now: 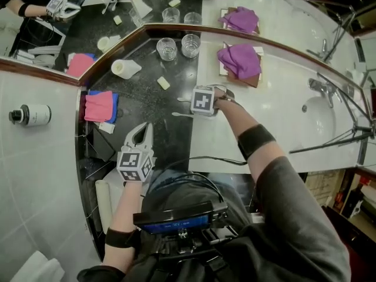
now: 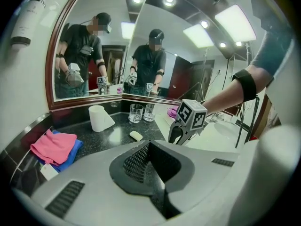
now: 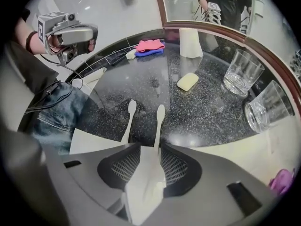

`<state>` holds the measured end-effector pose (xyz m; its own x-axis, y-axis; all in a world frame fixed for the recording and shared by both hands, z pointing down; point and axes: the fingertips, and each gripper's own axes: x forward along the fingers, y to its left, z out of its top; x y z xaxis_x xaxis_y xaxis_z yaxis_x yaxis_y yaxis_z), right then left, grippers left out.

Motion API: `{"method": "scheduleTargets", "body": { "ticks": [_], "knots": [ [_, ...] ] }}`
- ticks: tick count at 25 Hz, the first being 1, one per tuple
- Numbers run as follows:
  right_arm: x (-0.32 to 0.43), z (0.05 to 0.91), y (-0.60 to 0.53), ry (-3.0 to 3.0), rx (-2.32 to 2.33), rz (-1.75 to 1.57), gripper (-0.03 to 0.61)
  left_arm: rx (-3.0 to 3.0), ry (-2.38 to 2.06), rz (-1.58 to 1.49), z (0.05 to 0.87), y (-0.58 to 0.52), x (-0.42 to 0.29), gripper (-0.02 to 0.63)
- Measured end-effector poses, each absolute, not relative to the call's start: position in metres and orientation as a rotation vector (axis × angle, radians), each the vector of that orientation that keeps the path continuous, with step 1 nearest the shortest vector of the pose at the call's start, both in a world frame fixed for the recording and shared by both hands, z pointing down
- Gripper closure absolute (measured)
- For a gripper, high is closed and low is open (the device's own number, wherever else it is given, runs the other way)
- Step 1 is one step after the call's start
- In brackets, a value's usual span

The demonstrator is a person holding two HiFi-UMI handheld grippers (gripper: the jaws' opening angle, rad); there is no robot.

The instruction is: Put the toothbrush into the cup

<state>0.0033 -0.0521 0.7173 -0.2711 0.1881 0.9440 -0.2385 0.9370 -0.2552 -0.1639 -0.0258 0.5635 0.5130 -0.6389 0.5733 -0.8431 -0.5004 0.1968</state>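
Toothbrush (image 1: 183,99): white, lying flat on the counter (image 1: 147,93), head over the dark stone, handle toward the white slab. Not lifted.

Head view. A 2nd toothbrush (image 1: 182,115) lies just beside it, roughly parallel. Right gripper (image 1: 198,106) points steeply down over the handle end of the 1st brush. Left gripper (image 1: 142,129) hangs above the dark stone nearer the person, well apart from both brushes. 2 glasses (image 1: 167,49) stand upright by the mirror (image 1: 88,22). A white cup (image 1: 125,69) lies tipped on its side further left. Which of these is meant as the cup, I cannot tell.

Left gripper view. Jaws pressed together, nothing between them. Idle, by the look of it.

Right gripper view. Jaws stand apart. The 1st brush's handle runs up the gap between them, and the pads do not appear to press on it. The 2nd brush lies outside the left-hand jaw.

Progress, my reading: early, with nothing in any cup. Left to do: close on the handle, lift, carry across the dark stone, lower the brush in. The white cup would likely need righting 1st.
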Motion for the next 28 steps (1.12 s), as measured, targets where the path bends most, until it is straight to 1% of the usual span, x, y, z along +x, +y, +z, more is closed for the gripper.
{"method": "scheduleTargets", "body": {
  "ticks": [2, 3, 10, 13, 22, 28],
  "knots": [
    [0.005, 0.723, -0.051, -1.783, 0.031, 0.397, 0.484, 2.295, -1.218, 0.603, 0.564, -0.026, -0.166, 0.617],
    [0.006, 0.725, -0.052, -1.779, 0.033, 0.389, 0.505, 2.292, -1.220, 0.603, 0.565, -0.026, -0.167, 0.617],
    [0.003, 0.724, -0.059, -1.796, 0.028, 0.369, 0.509, 2.276, -1.222, 0.601, 0.568, -0.029, -0.171, 0.617],
    [0.002, 0.726, -0.053, -1.806, 0.023, 0.410, 0.509, 2.280, -1.222, 0.601, 0.567, -0.030, -0.170, 0.617],
    [0.008, 0.716, -0.060, -1.868, 0.110, 0.416, 0.510, 2.284, -1.217, 0.606, 0.569, -0.027, -0.168, 0.617],
    [0.012, 0.688, -0.074, -1.951, 0.199, 0.369, 0.509, 2.303, -1.203, 0.605, 0.565, -0.026, -0.158, 0.617]
  ]
}}
